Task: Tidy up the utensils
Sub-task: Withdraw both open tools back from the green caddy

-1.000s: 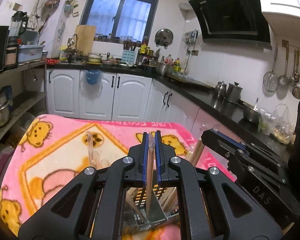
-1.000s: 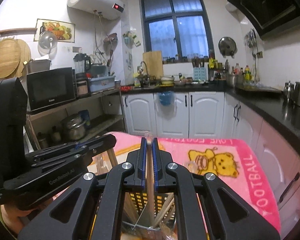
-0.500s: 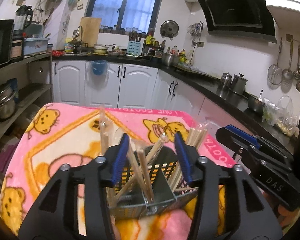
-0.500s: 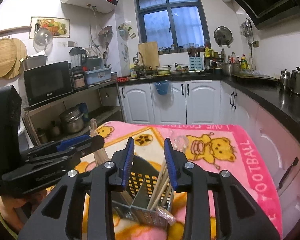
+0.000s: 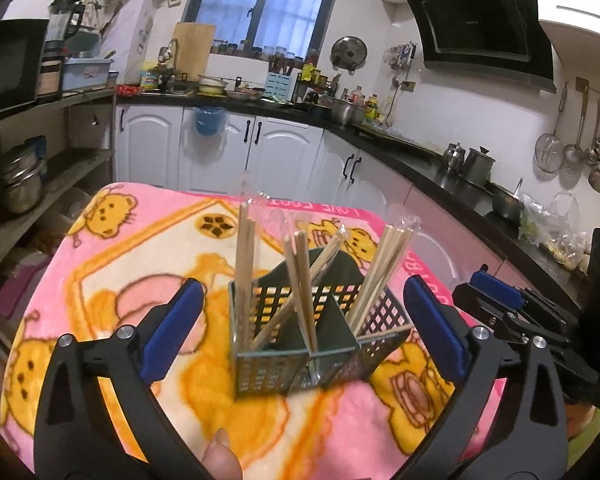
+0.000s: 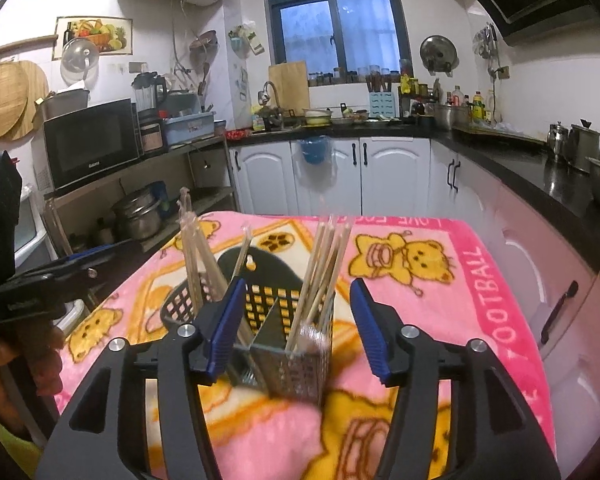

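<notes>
Currently on pink bear-print blanket (image 5: 112, 264): perforated utensil basket (image 5: 300, 332) with inner dividers, directly ahead of left gripper (image 5: 304, 324) and framed between its blue pads (image 5: 172, 324). Jaws apart and opening, pads clear of basket walls. Wooden chopsticks (image 5: 300, 280) upright or leaning in every compartment, tips above rim. Right gripper (image 6: 296, 328) likewise opening, jaws apart on either side of same basket (image 6: 296, 368), nothing clamped; chopstick bundle (image 6: 320, 272) between and beyond pads. Fingertip (image 5: 220, 456) visible beneath left gripper.
</notes>
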Tool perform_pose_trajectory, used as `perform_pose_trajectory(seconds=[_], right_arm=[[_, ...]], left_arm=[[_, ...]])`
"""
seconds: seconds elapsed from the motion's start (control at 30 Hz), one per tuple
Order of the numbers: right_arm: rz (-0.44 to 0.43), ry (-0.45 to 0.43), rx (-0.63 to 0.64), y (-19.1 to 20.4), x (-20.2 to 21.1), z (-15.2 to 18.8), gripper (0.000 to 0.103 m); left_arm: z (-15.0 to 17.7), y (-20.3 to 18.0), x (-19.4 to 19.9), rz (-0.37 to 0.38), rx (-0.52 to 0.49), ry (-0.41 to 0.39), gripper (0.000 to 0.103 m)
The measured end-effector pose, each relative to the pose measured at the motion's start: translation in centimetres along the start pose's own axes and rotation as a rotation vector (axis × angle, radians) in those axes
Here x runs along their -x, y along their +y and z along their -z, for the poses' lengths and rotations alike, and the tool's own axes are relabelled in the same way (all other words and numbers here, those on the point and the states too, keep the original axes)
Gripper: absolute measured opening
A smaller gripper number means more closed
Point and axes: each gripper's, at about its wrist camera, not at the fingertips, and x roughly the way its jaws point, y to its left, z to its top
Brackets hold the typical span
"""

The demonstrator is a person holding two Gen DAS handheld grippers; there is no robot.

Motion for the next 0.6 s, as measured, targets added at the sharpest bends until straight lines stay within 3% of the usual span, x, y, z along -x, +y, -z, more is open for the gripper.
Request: perform_pose_trajectory(seconds=[0.6], right_arm=[[0.004, 0.030, -0.007, 1.3, 3.3, 4.8, 0.077]], left_arm=[[4.7, -0.4, 2.6, -0.074, 0.008, 0.059, 0.092]])
